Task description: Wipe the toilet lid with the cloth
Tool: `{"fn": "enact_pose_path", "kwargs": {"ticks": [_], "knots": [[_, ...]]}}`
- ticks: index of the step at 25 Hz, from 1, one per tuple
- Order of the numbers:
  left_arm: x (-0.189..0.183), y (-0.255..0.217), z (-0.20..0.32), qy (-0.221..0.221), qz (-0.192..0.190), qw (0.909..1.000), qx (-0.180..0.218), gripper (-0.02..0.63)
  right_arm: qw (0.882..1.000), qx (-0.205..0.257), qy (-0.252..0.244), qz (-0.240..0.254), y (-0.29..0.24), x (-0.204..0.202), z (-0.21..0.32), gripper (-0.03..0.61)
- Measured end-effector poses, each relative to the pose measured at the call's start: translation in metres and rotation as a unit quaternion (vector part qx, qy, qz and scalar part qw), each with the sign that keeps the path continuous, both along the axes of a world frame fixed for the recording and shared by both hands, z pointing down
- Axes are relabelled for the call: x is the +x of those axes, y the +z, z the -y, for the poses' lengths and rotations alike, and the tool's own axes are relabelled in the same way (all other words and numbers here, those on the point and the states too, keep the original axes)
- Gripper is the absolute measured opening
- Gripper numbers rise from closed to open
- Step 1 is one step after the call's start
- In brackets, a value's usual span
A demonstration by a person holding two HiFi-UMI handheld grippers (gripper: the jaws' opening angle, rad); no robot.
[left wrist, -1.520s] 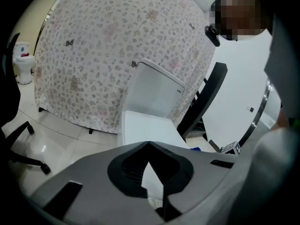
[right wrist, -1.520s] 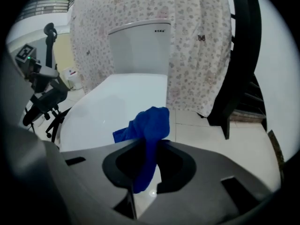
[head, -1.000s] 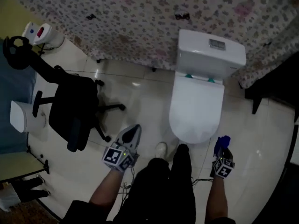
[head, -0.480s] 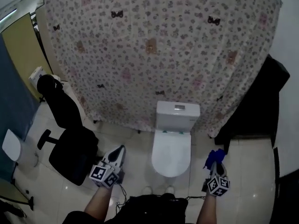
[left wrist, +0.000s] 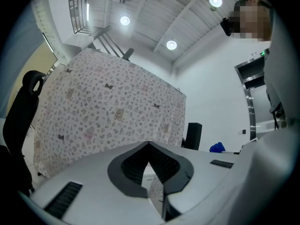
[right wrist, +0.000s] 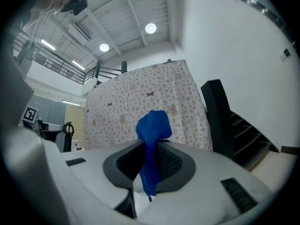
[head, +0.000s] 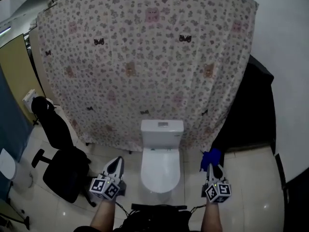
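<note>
Fabric curtain (head: 145,57) now fills most of the head view. One second ago the toilet lid (head: 160,170) filled its centre, so the viewpoint has backed away.

Left hand-held gripper (head: 116,163): jaws together, nothing between them, low beside the toilet. The lid is closed and lies between both grippers.

Right hand-held gripper (head: 213,170): clamped on the blue cloth (head: 210,157), clear of the lid.

Judgement: wiping is not under way; an approach is required first.

Room: black office chair (head: 65,170) at left, glossy tiled floor (head: 246,178), dark stairs (right wrist: 243,135) at right.
</note>
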State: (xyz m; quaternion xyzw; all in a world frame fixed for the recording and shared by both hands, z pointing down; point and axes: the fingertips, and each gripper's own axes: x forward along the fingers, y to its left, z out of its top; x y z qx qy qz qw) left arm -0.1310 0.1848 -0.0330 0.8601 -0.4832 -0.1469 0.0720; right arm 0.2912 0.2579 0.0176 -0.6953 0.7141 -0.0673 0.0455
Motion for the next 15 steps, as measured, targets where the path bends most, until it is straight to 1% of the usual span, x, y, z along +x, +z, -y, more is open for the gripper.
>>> {"fn": "enact_pose_path", "kwargs": {"ticks": [2, 4, 8, 15], "knots": [[0.010, 0.000, -0.004, -0.001, 0.008, 1.0000, 0.001, -0.008, 1.000, 0.007, -0.001, 0.005, -0.004, 0.006, 0.000, 0.057], [0.012, -0.002, -0.007, -0.006, 0.006, 1.0000, 0.001, -0.008, 1.000, 0.011, -0.006, 0.002, -0.008, 0.007, 0.001, 0.057], [0.006, -0.007, -0.010, -0.012, -0.005, 0.9999, 0.010, -0.008, 1.000, 0.025, -0.012, 0.000, -0.017, 0.001, 0.002, 0.057], [0.004, -0.011, 0.004, -0.017, -0.001, 0.9997, 0.019, -0.008, 0.999, 0.026, -0.019, 0.004, -0.016, -0.002, 0.022, 0.057]]}}
